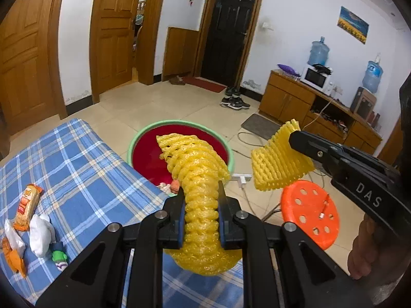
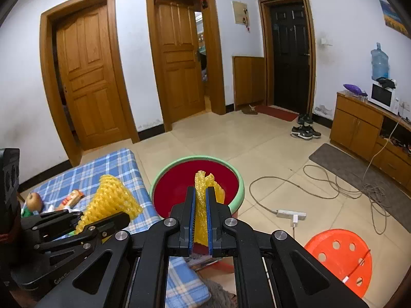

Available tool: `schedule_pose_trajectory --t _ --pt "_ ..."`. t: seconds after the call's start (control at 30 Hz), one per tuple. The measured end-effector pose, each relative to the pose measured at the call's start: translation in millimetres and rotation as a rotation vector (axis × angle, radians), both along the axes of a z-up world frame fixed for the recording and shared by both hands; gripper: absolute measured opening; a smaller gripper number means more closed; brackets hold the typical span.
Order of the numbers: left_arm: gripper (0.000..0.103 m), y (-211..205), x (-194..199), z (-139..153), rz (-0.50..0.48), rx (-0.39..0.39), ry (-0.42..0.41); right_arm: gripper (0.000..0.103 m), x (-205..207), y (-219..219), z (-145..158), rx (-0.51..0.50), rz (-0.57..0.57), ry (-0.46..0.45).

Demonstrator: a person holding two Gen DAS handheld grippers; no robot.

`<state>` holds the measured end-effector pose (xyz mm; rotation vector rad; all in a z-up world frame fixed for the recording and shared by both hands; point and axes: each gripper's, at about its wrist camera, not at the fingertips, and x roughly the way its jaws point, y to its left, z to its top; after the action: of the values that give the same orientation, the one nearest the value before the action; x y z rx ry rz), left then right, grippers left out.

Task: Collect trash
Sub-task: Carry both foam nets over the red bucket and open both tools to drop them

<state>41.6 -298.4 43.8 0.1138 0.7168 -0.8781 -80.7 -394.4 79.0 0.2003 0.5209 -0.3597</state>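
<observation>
Trash, item one: yellow foam net sleeve [image 1: 203, 205], clamped between the pads of the left gripper [image 1: 201, 195], whose jaws are drawn in tight on its middle. Its long axis is laid along the fingers, the far end fanned out over the red bin with green rim [image 1: 133, 141]; the near end bulges below the jaws, and its underside is hidden by the gripper frame.

Item two: flattened yellow foam net [image 1: 277, 166], pinched at one edge by the right gripper [image 2: 201, 205], jaws nearly together. In the right wrist view it is seen edge-on, upright, its upper end raised in front of the bin's red interior; the lower end is lost between the pads. In the left wrist view its broad face is shown, held beside the bin, above the orange stool [image 1: 310, 213].

Bin contents: small pale and orange scraps [image 1: 169, 186], partly covered by item one, not identifiable.

Remaining on the blue checked cloth [image 1: 77, 169] beside the bin: snack wrapper [image 1: 27, 206], white crumpled tissues [image 1: 39, 233], orange scrap [image 1: 14, 258] cut off at the frame edge, small green object [image 1: 59, 256] hard to make out.
</observation>
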Motion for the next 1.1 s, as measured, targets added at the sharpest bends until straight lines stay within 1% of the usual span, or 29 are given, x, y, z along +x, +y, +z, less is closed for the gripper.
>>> schedule_pose_trajectory --t 0.1,0.3,0.47,0.63,0.67,0.77,0.87,0.97,1.1 --pt "0.018 -6.0 18.0 -8.8 0.023 0.016 0.033 0.007 18.1 -11.1 -10.9 0.049 0.028 0.020" --pt "0.018 -21.7 56.7 -30.9 0.059 0.045 0.086 0.007 58.1 -23.0 -32.8 0.068 0.063 0.065" --pt "0.018 -41.0 89.6 -41.7 0.065 0.051 0.091 0.007 102.1 -33.4 -42.9 0.027 0.076 0.090" --pt "0.018 -60.1 120.1 -53.2 0.069 0.054 0.105 0.007 139.4 -47.9 -62.1 0.046 0.075 0.120" --pt "0.018 -60.6 124.9 -54.1 0.070 0.052 0.108 0.007 143.8 -50.4 -64.5 0.041 0.070 0.123" --pt "0.018 -58.0 142.6 -56.8 0.086 0.041 0.120 0.007 154.3 -55.8 -67.8 -0.017 0.049 0.123" --pt "0.018 -56.3 150.4 -59.7 0.094 0.051 0.119 0.007 161.7 -58.4 -69.7 -0.063 0.051 0.129" --pt "0.018 -57.1 152.8 -62.5 0.090 0.057 0.126 0.007 167.2 -61.1 -72.2 -0.050 0.061 0.132" --pt "0.019 -60.2 147.4 -62.9 0.080 0.061 0.114 0.007 169.6 -57.8 -73.5 -0.040 0.069 0.125"
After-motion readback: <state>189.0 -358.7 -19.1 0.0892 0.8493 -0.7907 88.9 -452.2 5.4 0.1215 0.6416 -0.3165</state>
